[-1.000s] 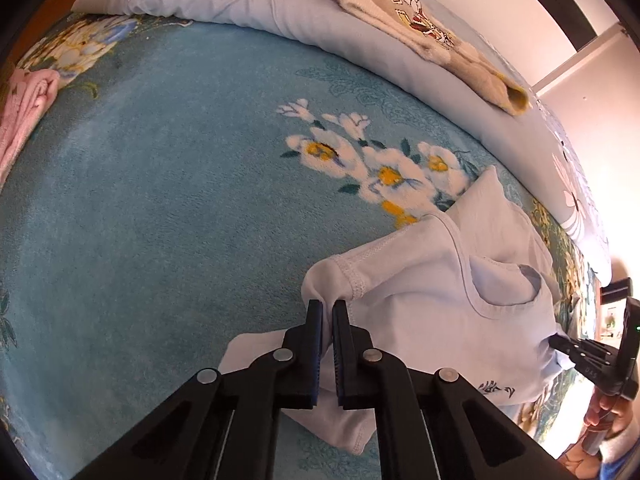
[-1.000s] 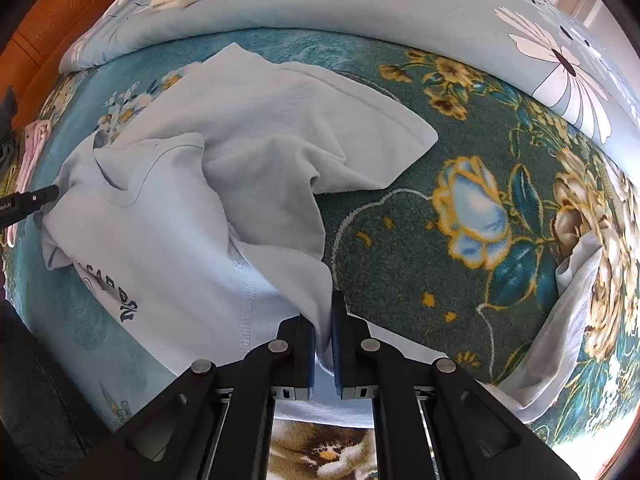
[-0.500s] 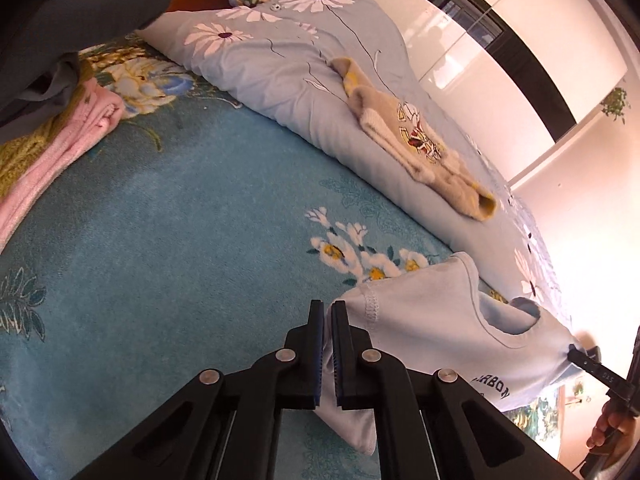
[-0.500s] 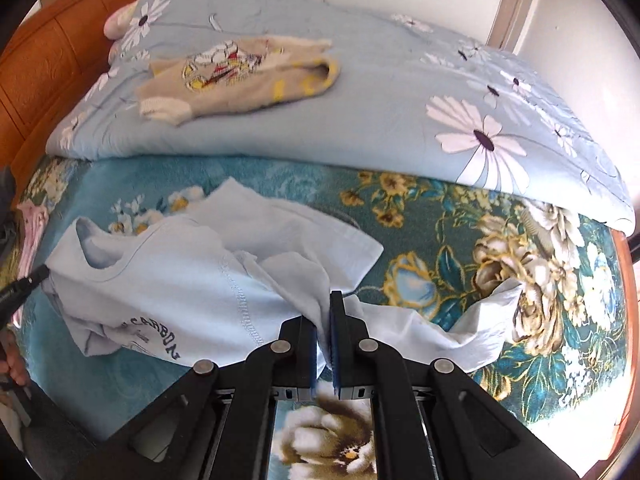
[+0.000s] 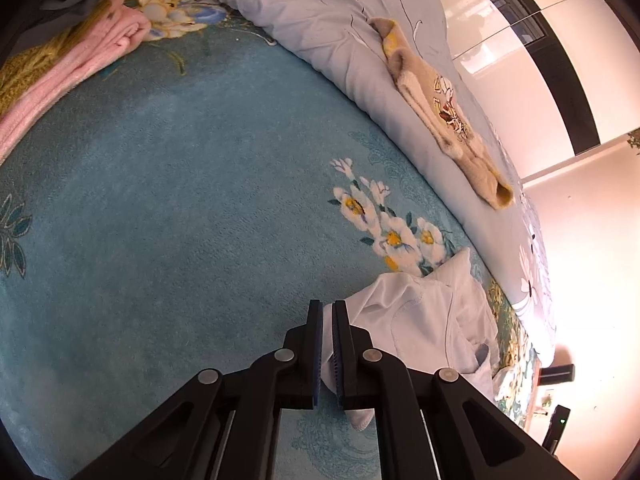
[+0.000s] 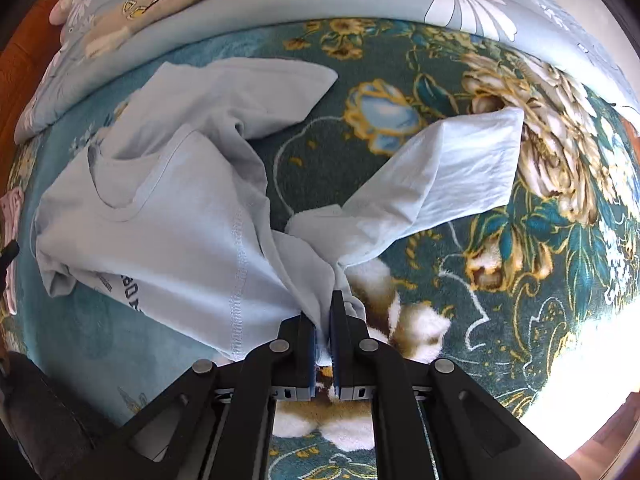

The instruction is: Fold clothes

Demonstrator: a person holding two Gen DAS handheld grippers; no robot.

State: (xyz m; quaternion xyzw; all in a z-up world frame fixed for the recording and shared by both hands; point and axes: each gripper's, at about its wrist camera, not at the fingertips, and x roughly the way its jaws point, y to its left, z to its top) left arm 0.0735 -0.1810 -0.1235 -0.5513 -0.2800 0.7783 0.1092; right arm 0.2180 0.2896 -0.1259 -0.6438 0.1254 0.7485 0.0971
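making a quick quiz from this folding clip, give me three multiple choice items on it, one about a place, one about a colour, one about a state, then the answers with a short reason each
1. Where does the beige cartoon-print garment lie?
A. on the daisy-print quilt
B. under the light blue t-shirt
C. on the floor

2. What colour is the folded garment at the upper left of the left wrist view?
A. black
B. pink
C. red

3. What is the right gripper doing?
A. hanging open above the bed
B. shut on a pillow
C. shut on the t-shirt

Answers:
1. A, it rests on the quilt, apart from the t-shirt.
2. B, it is plainly pink beside the teal blanket.
3. C, shirt fabric runs between its closed fingers; the left gripper also clamps the shirt.
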